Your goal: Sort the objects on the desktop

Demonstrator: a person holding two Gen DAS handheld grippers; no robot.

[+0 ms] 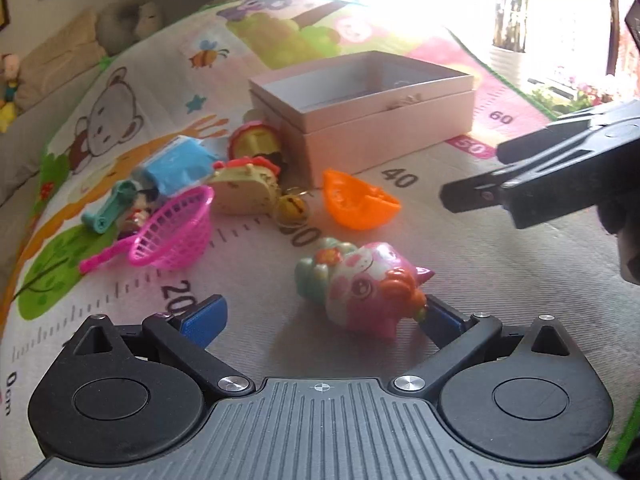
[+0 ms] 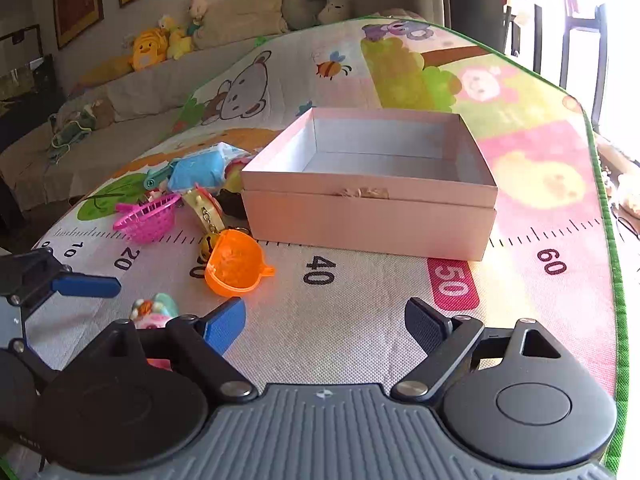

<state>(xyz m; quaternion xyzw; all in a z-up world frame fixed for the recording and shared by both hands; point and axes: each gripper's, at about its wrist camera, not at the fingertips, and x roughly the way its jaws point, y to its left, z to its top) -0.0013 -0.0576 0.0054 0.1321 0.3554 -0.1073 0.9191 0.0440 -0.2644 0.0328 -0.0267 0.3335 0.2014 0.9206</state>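
The left gripper point(image 1: 324, 316) had its jaws spread wide, and the glossy pink-and-white squishy unicorn toy with a mint mane point(image 1: 356, 284) lay on its side between them, its orange-tufted head right against the right-side blue pad point(image 1: 444, 320) while the left-side pad stood clear, so nothing was clamped. The right gripper point(image 2: 324, 324) was released too, jaws apart over bare mat with nothing between them, on the near side of the open pale pink cardboard box point(image 2: 372, 196). Here's the worry: that unicorn looked soft and rounded, and it sat off-centre, so a squeeze from there could have pushed it sideways or pinched only the head and let it swing loose on the way to the box. The translucent orange plastic cup point(image 2: 236, 264) lay tipped just off the box's near-left corner and could have rolled if nudged; the two grippers also sat close together near the unicorn, so a clash was possible. Beyond it, left of the box, the pink plastic mesh basket point(image 1: 176, 232), a small brass bell on a keyring point(image 1: 292, 208) and a blue soft packet point(image 1: 176, 164) crowded together on the cartoon-printed play mat with ruler markings point(image 2: 360, 344). The right wrist view showed the box's interior, apparently empty; the left wrist view showed only its rim and wall, but it alone showed the whole unicorn, which the right view mostly hid behind its own finger.
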